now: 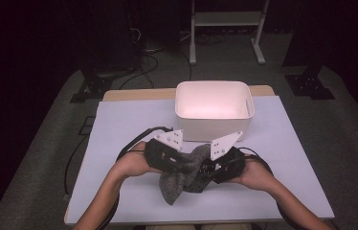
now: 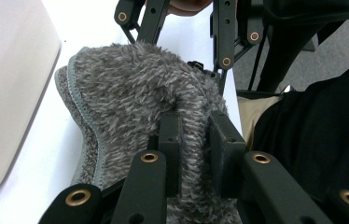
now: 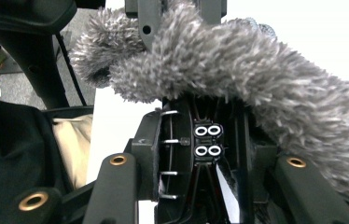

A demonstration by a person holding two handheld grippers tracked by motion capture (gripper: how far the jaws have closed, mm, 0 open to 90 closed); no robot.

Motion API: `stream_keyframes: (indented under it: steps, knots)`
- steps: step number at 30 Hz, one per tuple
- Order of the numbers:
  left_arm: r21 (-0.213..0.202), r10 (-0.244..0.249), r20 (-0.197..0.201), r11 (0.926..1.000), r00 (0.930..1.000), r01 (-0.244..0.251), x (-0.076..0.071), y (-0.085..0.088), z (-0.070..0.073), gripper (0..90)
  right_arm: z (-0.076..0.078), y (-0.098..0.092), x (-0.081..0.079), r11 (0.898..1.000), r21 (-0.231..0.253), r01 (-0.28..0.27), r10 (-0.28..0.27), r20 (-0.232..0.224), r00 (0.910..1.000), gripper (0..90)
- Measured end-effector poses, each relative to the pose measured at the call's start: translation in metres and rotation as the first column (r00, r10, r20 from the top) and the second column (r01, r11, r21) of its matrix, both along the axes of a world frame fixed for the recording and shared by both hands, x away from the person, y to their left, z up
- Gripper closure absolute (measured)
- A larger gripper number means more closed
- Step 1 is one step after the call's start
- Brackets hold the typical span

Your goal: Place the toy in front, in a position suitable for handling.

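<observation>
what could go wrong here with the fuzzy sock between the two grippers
The left gripper pinches only a narrow fold of the grey fuzzy sock, so the pile could slip free if pulled. The right gripper has the sock draped over its jaws rather than clearly clamped, so it may drop onto the table short of the white bin.

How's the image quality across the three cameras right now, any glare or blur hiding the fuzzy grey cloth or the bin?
High view: room dark, the white bin glows overexposed, the grey fuzzy cloth is soft and dim. Left gripper view: cloth pile sharp, the left gripper clamped on a fold, the table blown out white. Right gripper view: the right gripper shows clearly, but the near cloth is blurred and the background is washed out.
</observation>
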State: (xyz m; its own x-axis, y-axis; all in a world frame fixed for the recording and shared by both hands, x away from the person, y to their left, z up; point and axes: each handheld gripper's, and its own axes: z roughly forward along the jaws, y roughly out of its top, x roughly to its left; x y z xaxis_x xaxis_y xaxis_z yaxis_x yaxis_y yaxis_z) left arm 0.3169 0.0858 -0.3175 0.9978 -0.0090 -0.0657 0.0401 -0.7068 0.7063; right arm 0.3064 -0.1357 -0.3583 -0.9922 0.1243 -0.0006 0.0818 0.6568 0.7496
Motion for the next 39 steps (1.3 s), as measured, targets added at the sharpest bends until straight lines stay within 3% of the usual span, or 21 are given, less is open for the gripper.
stream_keyframes:
  steps: [12,26,39]
  knots:
    - [0.016,-0.007,-0.044,0.9998,0.9990,0.008,0.001,-0.009,-0.024,77.0,-0.002,-0.018,-0.008,0.999,-0.032,0.011,-0.010,0.019,0.9998,57.0]
    - [0.071,-0.014,-0.073,0.9973,0.9972,0.020,0.004,-0.024,-0.049,77.0,-0.013,-0.042,-0.016,0.998,-0.039,0.053,-0.052,0.015,0.9985,56.7]
    - [0.092,-0.025,-0.086,0.9952,0.9959,0.033,0.004,-0.031,-0.055,77.0,-0.025,-0.061,-0.021,0.996,-0.041,0.076,-0.076,0.006,0.9971,56.6]
